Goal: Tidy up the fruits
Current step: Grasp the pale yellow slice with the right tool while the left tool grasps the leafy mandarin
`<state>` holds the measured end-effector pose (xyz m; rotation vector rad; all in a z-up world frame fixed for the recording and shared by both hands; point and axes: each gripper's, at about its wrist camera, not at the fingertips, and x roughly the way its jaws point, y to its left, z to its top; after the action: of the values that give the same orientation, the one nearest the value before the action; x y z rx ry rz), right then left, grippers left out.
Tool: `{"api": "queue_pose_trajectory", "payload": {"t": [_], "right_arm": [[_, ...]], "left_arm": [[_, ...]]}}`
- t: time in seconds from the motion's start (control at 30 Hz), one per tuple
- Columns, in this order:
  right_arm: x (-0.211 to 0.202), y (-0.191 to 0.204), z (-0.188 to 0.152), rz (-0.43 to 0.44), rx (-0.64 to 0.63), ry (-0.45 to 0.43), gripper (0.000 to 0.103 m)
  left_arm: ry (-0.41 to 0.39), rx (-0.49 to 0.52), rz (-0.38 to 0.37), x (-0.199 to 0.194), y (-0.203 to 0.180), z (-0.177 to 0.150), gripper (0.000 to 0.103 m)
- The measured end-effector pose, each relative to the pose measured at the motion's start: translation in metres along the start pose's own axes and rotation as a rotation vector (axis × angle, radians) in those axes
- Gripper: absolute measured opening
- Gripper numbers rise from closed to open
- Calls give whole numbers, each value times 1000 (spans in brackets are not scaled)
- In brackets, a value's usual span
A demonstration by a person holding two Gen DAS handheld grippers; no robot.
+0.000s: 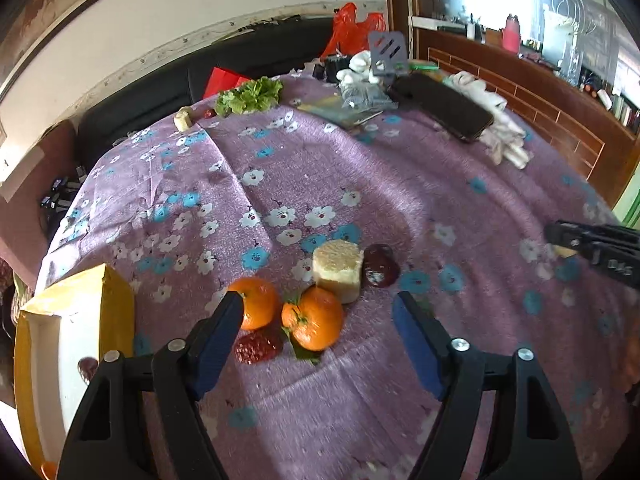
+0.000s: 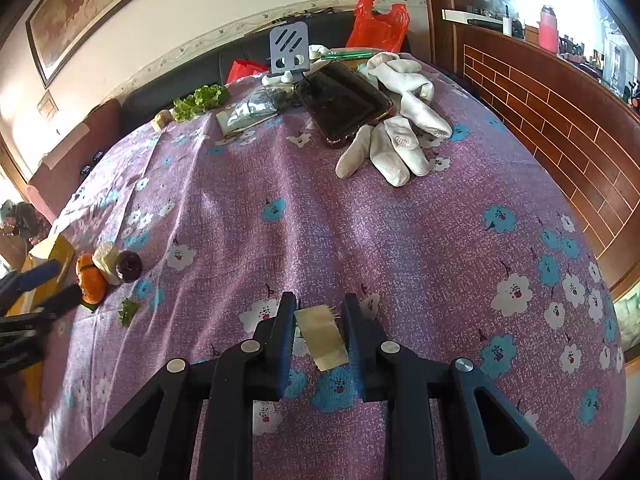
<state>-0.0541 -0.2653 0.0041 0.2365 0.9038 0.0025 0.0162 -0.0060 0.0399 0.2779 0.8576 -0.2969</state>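
Observation:
In the left wrist view two oranges (image 1: 312, 318) (image 1: 258, 302) lie on the purple flowered cloth with a red strawberry (image 1: 256, 346), a pale corn-like chunk (image 1: 336, 270) and a dark red fruit (image 1: 380, 266). My left gripper (image 1: 318, 308) is open, its fingers on either side of the oranges. A yellow box (image 1: 60, 344) stands at the left with a dark fruit (image 1: 86, 368) inside. In the right wrist view my right gripper (image 2: 318, 320) is shut on a pale yellowish piece (image 2: 322, 336) just above the cloth. The fruit pile (image 2: 104, 272) lies far left.
At the table's far end lie lettuce (image 1: 250, 94), a small pale chunk (image 1: 183, 119), a book (image 2: 244, 114), a dark tray (image 2: 344, 100), white socks (image 2: 400, 136), a grey phone stand (image 2: 289, 50) and an orange bag (image 2: 378, 24). A wooden counter runs along the right.

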Motion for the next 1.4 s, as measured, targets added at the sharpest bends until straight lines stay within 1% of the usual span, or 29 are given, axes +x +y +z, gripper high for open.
{"api": "queue_pose_trajectory", "payload": {"t": [0.07,0.1,0.13,0.17,0.2,0.23,0.27,0.37,0.47,0.5,0.53,0.57,0.6,0.7,0.77,0.8,0.83,0.87,0.9,0.93,1.0,1.03,1.13,1.27,1.3,1.33,1.37,1.4], "right_arm": [[-1,1,0,2,-1,-5,25],[-1,2,0,1,-5,-7,25],[-1,3,0,-1,-8,-9,25],[-2,4,0,-4,-11,-11,25],[-2,4,0,-5,-13,-13,25],[-2,4,0,-5,-12,-14,25],[-2,4,0,-7,-12,-14,25],[-2,3,-1,-13,-8,-11,25],[-4,3,0,-8,-4,-24,25],[-7,3,0,-3,1,-39,25],[-9,2,1,-1,3,-51,25],[-12,1,2,4,7,-66,25],[-14,0,3,16,12,-77,25],[-20,1,4,57,17,-108,25],[-20,3,3,53,11,-119,25],[-19,3,3,55,14,-118,25],[-17,4,3,55,16,-113,25],[-17,3,2,52,17,-110,25],[-16,2,3,48,22,-108,25],[-16,2,3,46,27,-107,25],[-17,1,3,43,33,-112,25],[-18,0,2,43,34,-114,25],[-15,-1,2,37,33,-104,25],[-13,0,3,42,28,-98,25],[-14,0,3,45,27,-98,25],[-13,0,2,44,26,-97,25],[-13,0,2,43,23,-96,25],[-13,0,2,43,22,-95,25]], "left_arm": [[12,-13,-10,8,4,0,73],[23,-17,-11,12,5,0,71],[27,-14,-2,15,4,-1,66],[14,2,20,14,2,-1,60],[8,21,41,13,-1,-2,44],[7,32,43,11,-3,-2,29],[24,30,30,12,-4,-2,30],[18,30,48,8,-5,-5,30],[11,-16,28,0,1,-9,29],[7,-37,18,-5,5,-10,25],[3,-51,16,-9,7,-12,13],[-3,-69,15,-16,11,-14,6],[-10,-89,7,-23,15,-17,2],[-29,-159,-32,-42,31,-26,2],[-24,-196,-61,-49,41,-31,2],[-22,-213,-77,-50,45,-32,6],[-18,-226,-82,-50,49,-33,19],[-18,-228,-74,-50,51,-33,30],[-28,-219,-57,-50,50,-33,54],[-43,-209,-44,-51,48,-33,70],[-66,-185,-46,-49,42,-33,74],[-54,-170,-43,-46,39,-34,76],[8,-109,-17,-32,26,-39,77],[29,-58,-5,-22,9,-50,76],[30,-54,-1,-20,7,-51,66],[36,-53,-2,-18,6,-52,33],[47,-55,-2,-15,5,-52,36],[44,-63,-1,-15,6,-53,35]]}}
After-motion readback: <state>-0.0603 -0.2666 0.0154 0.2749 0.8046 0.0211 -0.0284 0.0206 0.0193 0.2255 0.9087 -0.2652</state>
